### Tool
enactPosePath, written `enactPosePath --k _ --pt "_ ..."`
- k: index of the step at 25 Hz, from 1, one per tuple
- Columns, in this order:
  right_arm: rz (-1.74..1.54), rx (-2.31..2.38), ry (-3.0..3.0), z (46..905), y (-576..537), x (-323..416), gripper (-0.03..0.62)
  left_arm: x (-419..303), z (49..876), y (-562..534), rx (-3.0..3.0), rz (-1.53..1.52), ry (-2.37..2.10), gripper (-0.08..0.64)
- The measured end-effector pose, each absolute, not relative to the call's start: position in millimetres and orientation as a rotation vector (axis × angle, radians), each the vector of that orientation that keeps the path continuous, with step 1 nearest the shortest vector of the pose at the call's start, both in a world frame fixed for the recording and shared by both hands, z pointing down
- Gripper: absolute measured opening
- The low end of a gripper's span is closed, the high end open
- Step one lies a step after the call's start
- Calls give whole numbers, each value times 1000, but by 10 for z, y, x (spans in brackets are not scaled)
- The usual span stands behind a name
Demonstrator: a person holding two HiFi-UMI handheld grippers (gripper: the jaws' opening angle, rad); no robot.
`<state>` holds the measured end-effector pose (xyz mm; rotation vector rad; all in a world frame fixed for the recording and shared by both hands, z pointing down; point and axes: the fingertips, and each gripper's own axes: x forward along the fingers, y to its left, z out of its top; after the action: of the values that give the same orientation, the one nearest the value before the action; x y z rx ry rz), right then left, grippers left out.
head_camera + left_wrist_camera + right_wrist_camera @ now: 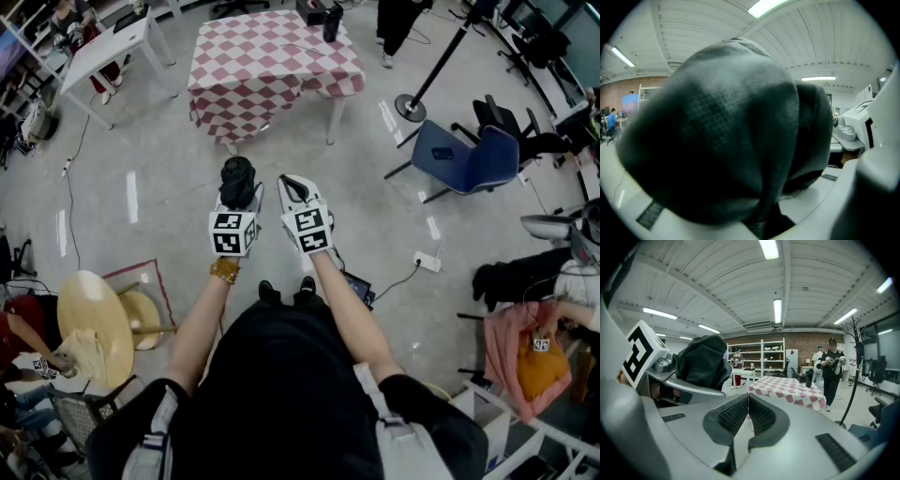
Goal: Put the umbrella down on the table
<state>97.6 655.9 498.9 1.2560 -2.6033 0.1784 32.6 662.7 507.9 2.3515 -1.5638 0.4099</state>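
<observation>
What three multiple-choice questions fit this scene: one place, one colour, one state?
1. Where is the black folded fabric umbrella?
A. on the floor
B. in the left gripper
C. on a chair

2. What colours is the cloth on the square table?
A. red and white
B. plain blue
C. green and yellow

3. How do the right gripper's jaws stand?
A. wide apart
B. clamped on a bottle
C. together, empty

Answers: B, the head view shows it sticking out of that gripper; A, the cloth is red and white checks; C, the pads meet with nothing between.
</observation>
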Motion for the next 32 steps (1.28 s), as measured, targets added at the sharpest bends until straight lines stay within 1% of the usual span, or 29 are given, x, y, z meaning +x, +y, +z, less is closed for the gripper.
enactPosePath --k 11,17,21,32 --pt "235 1255 -2562 5127 6313 1205 17 573 5181 6419 2318 453 -1569 166" --pt "265 1214 -2558 5253 6185 1133 17 551 5297 6344 2289 455 -1563 166" --pt "261 1210 -2545 5303 6060 985 17 443 5382 6215 2297 440 -1541 166" --pt "288 1250 -2494 5331 5657 416 17 -159 5402 5813 2305 387 -1480 166"
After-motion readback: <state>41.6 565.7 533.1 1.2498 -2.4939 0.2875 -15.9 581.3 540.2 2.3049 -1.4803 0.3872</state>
